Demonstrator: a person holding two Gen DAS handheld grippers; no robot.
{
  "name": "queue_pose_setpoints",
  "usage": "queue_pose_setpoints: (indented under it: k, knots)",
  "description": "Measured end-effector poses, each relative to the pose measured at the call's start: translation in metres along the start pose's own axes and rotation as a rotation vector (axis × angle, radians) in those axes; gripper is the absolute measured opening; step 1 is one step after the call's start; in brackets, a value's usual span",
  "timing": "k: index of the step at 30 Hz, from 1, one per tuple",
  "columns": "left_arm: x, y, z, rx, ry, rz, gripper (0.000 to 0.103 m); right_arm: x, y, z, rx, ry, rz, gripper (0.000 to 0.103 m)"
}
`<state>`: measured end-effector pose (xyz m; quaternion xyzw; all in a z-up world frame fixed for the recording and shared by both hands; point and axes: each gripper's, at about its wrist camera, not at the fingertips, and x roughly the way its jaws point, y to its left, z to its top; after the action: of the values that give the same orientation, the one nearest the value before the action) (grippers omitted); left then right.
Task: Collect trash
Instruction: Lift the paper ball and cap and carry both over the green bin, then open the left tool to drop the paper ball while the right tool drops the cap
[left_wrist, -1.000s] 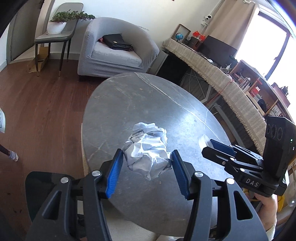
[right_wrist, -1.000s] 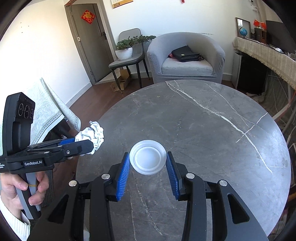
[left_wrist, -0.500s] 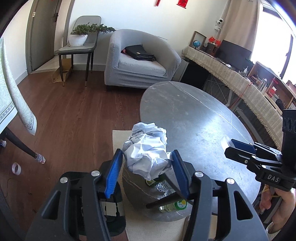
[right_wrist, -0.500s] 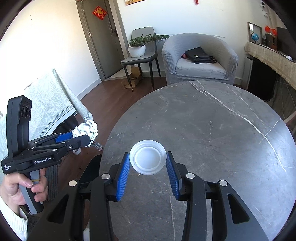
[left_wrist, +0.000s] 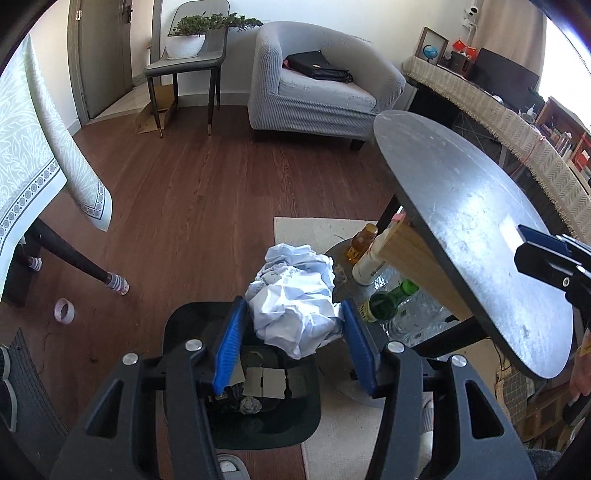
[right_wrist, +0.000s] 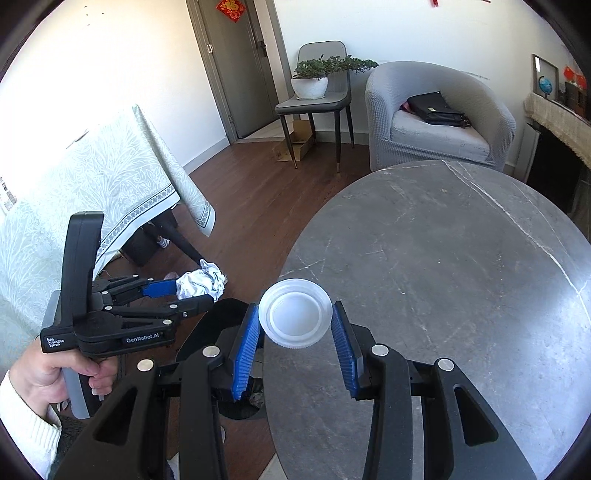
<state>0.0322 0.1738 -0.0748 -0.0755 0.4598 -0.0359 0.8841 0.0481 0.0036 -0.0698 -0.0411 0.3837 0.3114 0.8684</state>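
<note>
- My left gripper (left_wrist: 293, 328) has swung off the round table (left_wrist: 469, 206) and now hangs over the black bin (left_wrist: 295, 417) on the floor, clamped on the crumpled paper (left_wrist: 295, 295).
- A second ago that paper was above the tabletop; now it sits right over the bin mouth, so I judge a release would drop it in.
- My right gripper (right_wrist: 295, 339) is clamped on the white plastic lid (right_wrist: 295, 317) and has drifted to the table's edge, the bin partly visible below.
- Count: two grippers, each holding one piece of trash; one bin, with a few scraps already inside.
- Under the table I count three bottles (left_wrist: 384, 299), perhaps more hidden.
</note>
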Motion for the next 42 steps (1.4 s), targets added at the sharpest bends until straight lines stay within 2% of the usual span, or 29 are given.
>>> queue_pose_setpoints:
  k: [10,16,21,33,35,38,42]
  knots:
    - [0.02,0.024,-0.022,0.054,0.08,0.069,0.052,0.031,0.044,0.003,-0.074,0.051,0.036,0.04]
    - [0.025,0.049,-0.034,0.032,0.114,0.08,0.052,0.053,0.063,0.007,-0.102,0.083,0.048,0.04]
    - [0.033,0.062,-0.048,0.03,0.176,0.083,0.052,0.074,0.08,0.007,-0.126,0.121,0.054,0.04]
    - [0.055,0.079,-0.076,0.036,0.299,0.095,0.053,0.118,0.107,0.005,-0.149,0.207,0.052,0.04]
    - [0.058,0.081,-0.077,0.035,0.314,0.103,0.055,0.124,0.11,0.005,-0.152,0.219,0.05,0.04]
    - [0.058,0.083,-0.076,0.027,0.318,0.112,0.071,0.131,0.114,0.003,-0.156,0.236,0.046,0.04]
    - [0.054,0.086,-0.074,0.026,0.293,0.115,0.08,0.142,0.116,0.0,-0.159,0.264,0.039,0.04]
